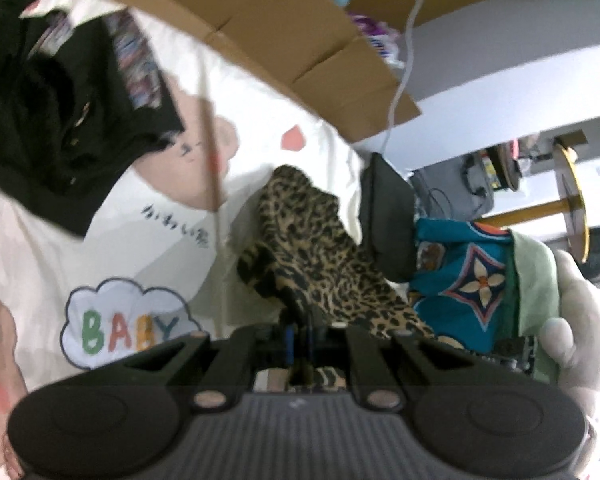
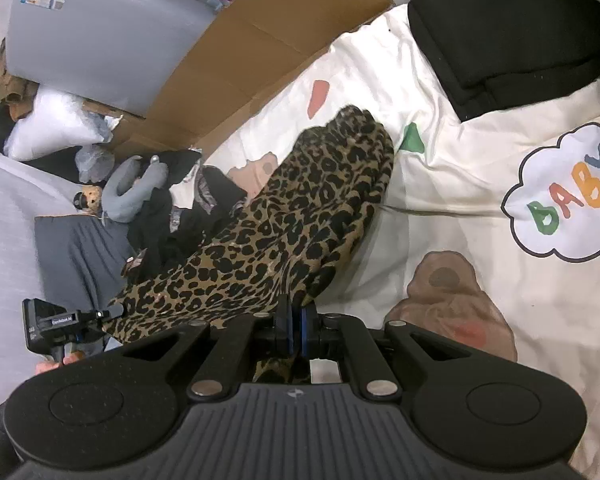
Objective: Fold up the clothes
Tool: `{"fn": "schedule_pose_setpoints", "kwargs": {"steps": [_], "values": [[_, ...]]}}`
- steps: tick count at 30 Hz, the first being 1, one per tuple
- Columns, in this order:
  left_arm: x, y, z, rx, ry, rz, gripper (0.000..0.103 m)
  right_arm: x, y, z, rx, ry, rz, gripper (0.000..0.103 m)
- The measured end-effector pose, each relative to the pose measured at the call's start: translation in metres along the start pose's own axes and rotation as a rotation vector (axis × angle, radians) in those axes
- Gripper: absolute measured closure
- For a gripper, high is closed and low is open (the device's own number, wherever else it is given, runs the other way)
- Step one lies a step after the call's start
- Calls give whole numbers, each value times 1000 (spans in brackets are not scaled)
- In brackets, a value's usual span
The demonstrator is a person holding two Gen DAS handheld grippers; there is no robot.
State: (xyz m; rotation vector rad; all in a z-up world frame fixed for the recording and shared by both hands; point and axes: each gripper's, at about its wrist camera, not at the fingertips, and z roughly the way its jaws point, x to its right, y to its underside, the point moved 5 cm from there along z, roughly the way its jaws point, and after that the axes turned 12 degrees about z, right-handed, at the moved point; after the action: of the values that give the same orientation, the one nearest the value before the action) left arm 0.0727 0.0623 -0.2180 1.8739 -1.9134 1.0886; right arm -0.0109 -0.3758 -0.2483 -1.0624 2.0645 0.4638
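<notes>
Both grippers, left gripper (image 1: 300, 340) and right gripper (image 2: 295, 330), clamp leopard-print garment (image 2: 300, 216).

Your right gripper (image 2: 296, 330) and left gripper (image 2: 114, 312) each grip an edge of the spotted garment (image 2: 300, 216), which stretches over the bedsheet (image 2: 440, 200). Folded clothes (image 2: 508, 32) lie behind; a cardboard box (image 2: 260, 48) borders the sheet.

Both grippers, the left gripper (image 1: 300, 344) and the right gripper (image 2: 295, 330), are matte black with ribbed grey housings, silver pivot screws, and blue-edged jaws.
</notes>
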Motion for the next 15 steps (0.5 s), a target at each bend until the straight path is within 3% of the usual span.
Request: {"fn": "schedule_pose_setpoints", "kwargs": {"steps": [15], "values": [[23,27,-33,-70,32,97,97,5,44,-10,-101,-14,-29,101]]}}
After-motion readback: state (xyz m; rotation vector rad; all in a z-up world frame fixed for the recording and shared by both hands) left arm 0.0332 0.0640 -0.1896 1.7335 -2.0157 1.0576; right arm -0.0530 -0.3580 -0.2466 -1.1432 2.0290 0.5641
